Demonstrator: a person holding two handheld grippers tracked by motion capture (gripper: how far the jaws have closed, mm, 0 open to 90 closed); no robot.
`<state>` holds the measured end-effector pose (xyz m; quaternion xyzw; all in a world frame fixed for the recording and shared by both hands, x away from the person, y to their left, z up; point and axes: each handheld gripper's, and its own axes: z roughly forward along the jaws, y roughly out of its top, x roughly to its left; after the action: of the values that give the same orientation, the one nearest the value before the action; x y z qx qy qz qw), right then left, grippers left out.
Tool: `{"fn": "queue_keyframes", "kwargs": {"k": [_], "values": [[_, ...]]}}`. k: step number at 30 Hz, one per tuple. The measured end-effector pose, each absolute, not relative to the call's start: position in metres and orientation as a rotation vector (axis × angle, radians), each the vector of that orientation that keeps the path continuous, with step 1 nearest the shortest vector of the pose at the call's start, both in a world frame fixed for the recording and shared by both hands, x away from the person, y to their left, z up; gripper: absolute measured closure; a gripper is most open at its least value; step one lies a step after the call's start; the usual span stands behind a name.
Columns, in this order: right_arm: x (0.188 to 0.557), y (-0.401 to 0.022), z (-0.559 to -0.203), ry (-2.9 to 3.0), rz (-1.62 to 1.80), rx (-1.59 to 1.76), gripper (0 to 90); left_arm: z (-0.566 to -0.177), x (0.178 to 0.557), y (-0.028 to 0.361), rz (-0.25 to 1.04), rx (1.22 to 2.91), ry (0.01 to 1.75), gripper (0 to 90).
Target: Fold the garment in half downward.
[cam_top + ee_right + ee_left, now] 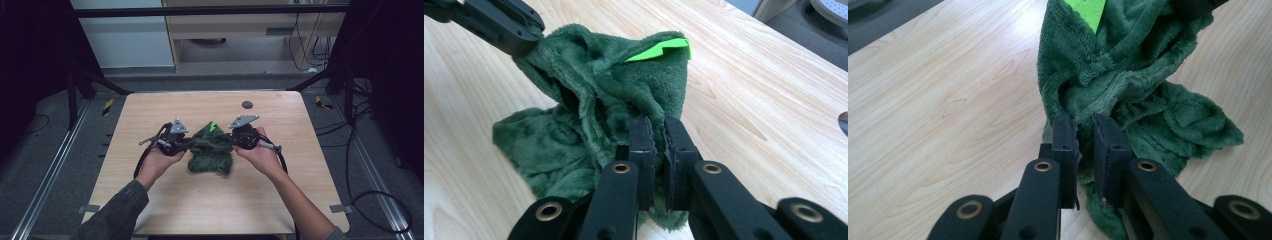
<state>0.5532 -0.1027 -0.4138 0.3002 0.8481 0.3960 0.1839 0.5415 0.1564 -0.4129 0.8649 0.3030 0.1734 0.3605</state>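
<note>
two forearms come in from the near edge of the wooden surface (150, 200), the left one in a dark sleeve (117, 212). the left hand (159, 161) holds the left tongs (189, 144) and the right hand (260, 155) holds the right tongs (231, 142), each topped by a grey three-cornered plate, with the two pointing toward each other.

between them, at about the middle of the surface, is a dark green plush cloth (212, 152). its upper part is gathered between the two tongs and its lower part is bunched on the wood toward the person. a bright green tag (213, 126) stands at the top of the cloth.

in the left gripper view the left tongs (1085, 145) are clamped on a fold of the cloth (1128, 75), a narrow slit left between the jaws with fabric in it. in the right gripper view the right tongs (659, 145) are likewise pressed together on a fold of the cloth (574, 125), and the left tongs (527, 31) bite its far corner.

farther back on the surface lies a small dark round spot (247, 104). beyond the far edge is grey floor (225, 77) with cables (310, 45) and a pale cabinet (240, 30).
</note>
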Motion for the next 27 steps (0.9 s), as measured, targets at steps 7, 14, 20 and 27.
{"fn": "queue_keyframes", "kwargs": {"k": [7, 14, 20, 27], "values": [[0.545, -0.103, -0.421, 2.407, 1.107, 0.832, 84.3, -0.423, 0.536, 0.156, 0.434, 2.234, 0.783, 80.3], [0.542, -0.106, -0.433, 2.42, 1.09, 0.842, 83.6, -0.436, 0.532, 0.156, 0.415, 2.222, 0.8, 78.9], [0.539, -0.106, -0.436, 2.427, 1.081, 0.84, 83.0, -0.441, 0.53, 0.155, 0.417, 2.224, 0.8, 78.1], [0.528, -0.102, -0.438, 2.429, 1.088, 0.807, 80.8, -0.451, 0.523, 0.156, 0.443, 2.229, 0.798, 77.3]]}}
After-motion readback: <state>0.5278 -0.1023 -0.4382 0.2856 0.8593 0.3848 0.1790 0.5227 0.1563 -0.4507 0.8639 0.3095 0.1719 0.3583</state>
